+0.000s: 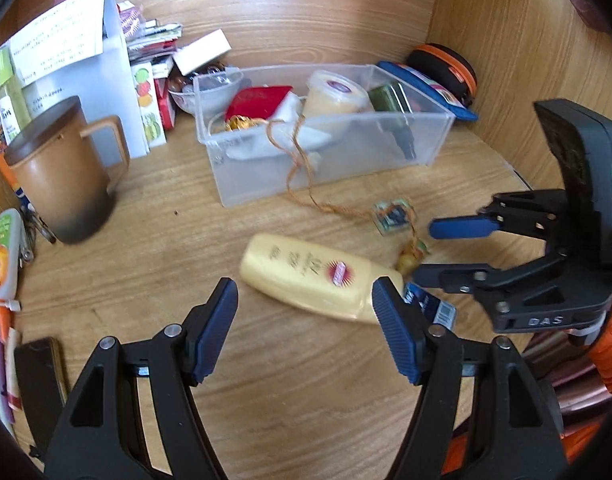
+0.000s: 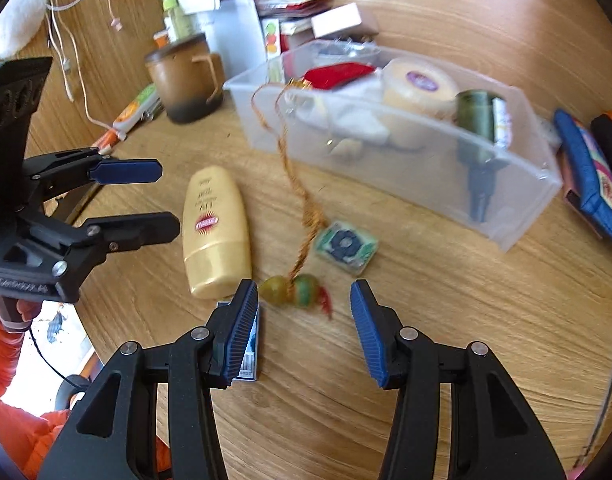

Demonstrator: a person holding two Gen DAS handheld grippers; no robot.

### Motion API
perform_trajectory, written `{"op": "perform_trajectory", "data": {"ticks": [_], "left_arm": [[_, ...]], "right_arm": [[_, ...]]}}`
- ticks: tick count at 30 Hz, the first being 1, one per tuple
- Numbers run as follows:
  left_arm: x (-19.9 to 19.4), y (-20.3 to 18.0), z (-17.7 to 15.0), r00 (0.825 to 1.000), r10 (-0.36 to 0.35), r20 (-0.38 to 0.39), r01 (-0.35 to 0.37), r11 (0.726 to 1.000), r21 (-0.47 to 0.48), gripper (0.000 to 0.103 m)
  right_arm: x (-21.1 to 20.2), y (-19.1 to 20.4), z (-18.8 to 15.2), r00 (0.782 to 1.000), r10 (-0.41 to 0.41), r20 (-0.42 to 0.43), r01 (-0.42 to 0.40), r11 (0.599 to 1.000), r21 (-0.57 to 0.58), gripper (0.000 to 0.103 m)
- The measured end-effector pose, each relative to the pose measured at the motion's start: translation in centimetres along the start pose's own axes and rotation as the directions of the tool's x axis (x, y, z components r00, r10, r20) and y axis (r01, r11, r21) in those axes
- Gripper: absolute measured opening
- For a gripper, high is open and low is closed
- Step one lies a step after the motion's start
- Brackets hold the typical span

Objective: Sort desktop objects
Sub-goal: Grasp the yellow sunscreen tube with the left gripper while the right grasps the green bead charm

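On desk (image 1: 290, 400), yellow tube (image 1: 314, 276) lay flat, red seal, both grippers, left (image 1: 306, 332) and right (image 2: 304, 328), gaped empty, bin (image 1: 330, 176) behind.

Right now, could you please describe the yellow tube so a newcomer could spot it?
Find the clear plastic bin on the wooden desk. In front of it lies the yellow tube, flat. It is the only large plain yellow item, with a red sunburst label.

"UV" on yellow tube (image 2: 216, 232), possibly "DAS" on right claw (image 1: 422, 252)
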State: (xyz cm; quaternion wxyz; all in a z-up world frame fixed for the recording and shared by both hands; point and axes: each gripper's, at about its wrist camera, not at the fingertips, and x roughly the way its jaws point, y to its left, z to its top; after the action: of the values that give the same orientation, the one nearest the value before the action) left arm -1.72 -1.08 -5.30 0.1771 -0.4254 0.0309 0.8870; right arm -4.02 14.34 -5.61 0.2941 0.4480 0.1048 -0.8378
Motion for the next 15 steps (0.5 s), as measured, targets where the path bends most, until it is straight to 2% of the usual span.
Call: {"op": "perform_trajectory", "data": {"ticks": [7, 9, 10, 11, 15], "left_arm": [[0.2, -0.7, -0.7, 1.0, -0.016, -0.022, 0.016, 1.0, 0.012, 0.073], [0.4, -0.9, -0.8, 0.999, -0.021, -0.03, 0.022, 1.0, 0.017, 0.073], [0.5, -1.1, -0.8, 0.999, -0.026, -0.034, 0.027, 0.999, 0.018, 0.073], [0.7, -1.2, -0.8, 0.999, -0.033, -0.041, 0.033, 0.999, 0.017, 0.073], [1.3, -2.0, -0.8, 0.997, -0.052, -0.06, 0.054, 0.998, 0.02, 0.073]], "right_arm": [[1.1, 0.6, 0.2, 1.0, 0.01, -0.008, -0.011, 1.0, -0.015, 0.045], [1.1, 0.7, 0.2, 1.0, 0.018, -0.003, -0.018, 1.0, -0.018, 0.038], [1.0, 0.7, 0.2, 1.0, 0.018, -0.002, -0.018, 1.0, -0.017, 0.038], [0.9, 0.6, 0.1, 1.0, 0.015, 0.001, -0.015, 1.0, -0.018, 0.033], [0.5, 0.1, 0.1, 1.0, 0.011, 0.008, -0.011, 1.0, -0.01, 0.03]]}}
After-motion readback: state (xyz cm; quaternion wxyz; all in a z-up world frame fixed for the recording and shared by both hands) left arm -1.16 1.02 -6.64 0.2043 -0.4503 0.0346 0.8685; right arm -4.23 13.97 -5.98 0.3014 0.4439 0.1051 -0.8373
